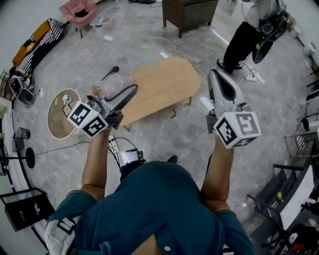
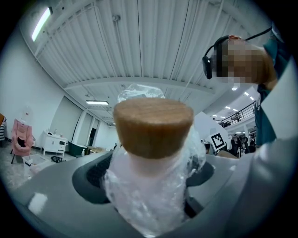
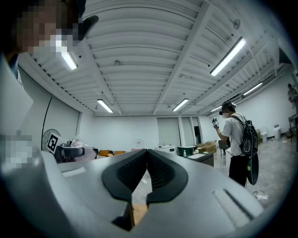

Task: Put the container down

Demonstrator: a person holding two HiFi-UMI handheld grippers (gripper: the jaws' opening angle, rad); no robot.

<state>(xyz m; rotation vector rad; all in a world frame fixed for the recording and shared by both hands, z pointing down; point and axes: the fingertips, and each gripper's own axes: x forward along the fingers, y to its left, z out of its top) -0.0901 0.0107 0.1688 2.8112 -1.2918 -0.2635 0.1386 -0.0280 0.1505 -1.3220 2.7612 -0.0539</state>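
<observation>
The container (image 2: 153, 135) is a clear jar wrapped in crinkled plastic, capped with a round wooden lid (image 2: 153, 124). My left gripper (image 2: 150, 186) is shut on it, both jaws pressed against the wrapped sides. In the head view the container (image 1: 112, 84) hangs in the left gripper (image 1: 121, 81) above the left end of the oval wooden table (image 1: 164, 84). My right gripper (image 1: 214, 74) is held off the table's right end with its jaws together and nothing in them. In the right gripper view the right gripper (image 3: 147, 155) shows closed pads.
A small round table (image 1: 56, 115) stands left of the oval one. A dark cabinet (image 1: 188, 11) is at the back. Another person (image 1: 249, 30) stands at the far right, also seen as a person (image 3: 237, 139) wearing a backpack. Cables (image 1: 119, 144) lie on the floor.
</observation>
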